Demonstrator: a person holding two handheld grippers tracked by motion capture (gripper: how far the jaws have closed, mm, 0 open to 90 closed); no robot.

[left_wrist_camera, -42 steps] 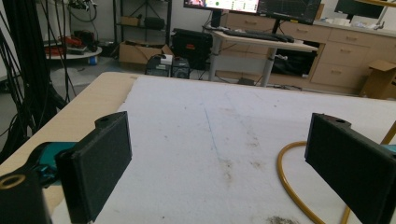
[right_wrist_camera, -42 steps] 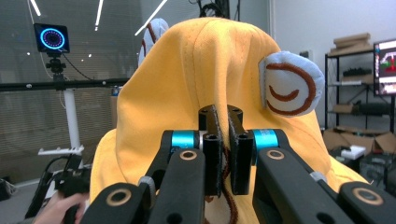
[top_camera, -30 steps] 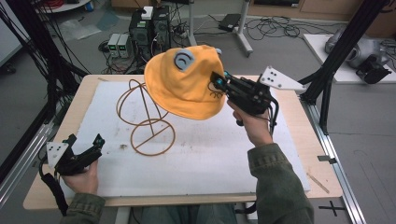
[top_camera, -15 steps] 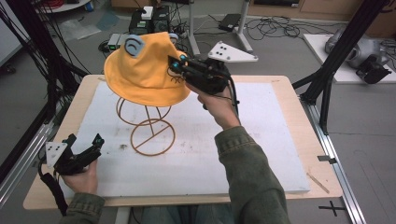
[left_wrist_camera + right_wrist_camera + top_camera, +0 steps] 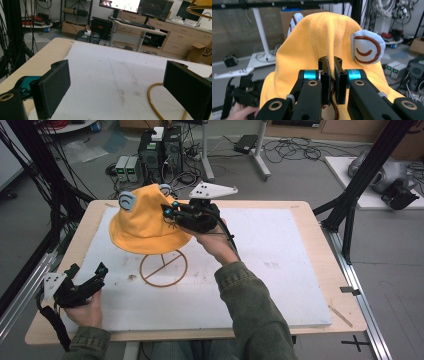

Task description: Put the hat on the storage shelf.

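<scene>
I'm gripping the hat (image 5: 145,222) with my right gripper (image 5: 169,213), jaws clenched on its side, over the stand (image 5: 163,268); my left gripper (image 5: 95,276) is resting released, well apart.

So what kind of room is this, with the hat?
Probably a lab or workshop: tangled black cables cross the grey floor, computer boxes stand behind the wooden table, and monitors sit on desks.

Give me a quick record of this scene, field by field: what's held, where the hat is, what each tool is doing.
work in hand: yellow hat going onto wire stand
right tool: shut on the hat's fabric, over the stand
left tool: open, holding nothing, near the table's front left
hat position: sitting over the stand's top
surface: white mat on wooden table
</scene>
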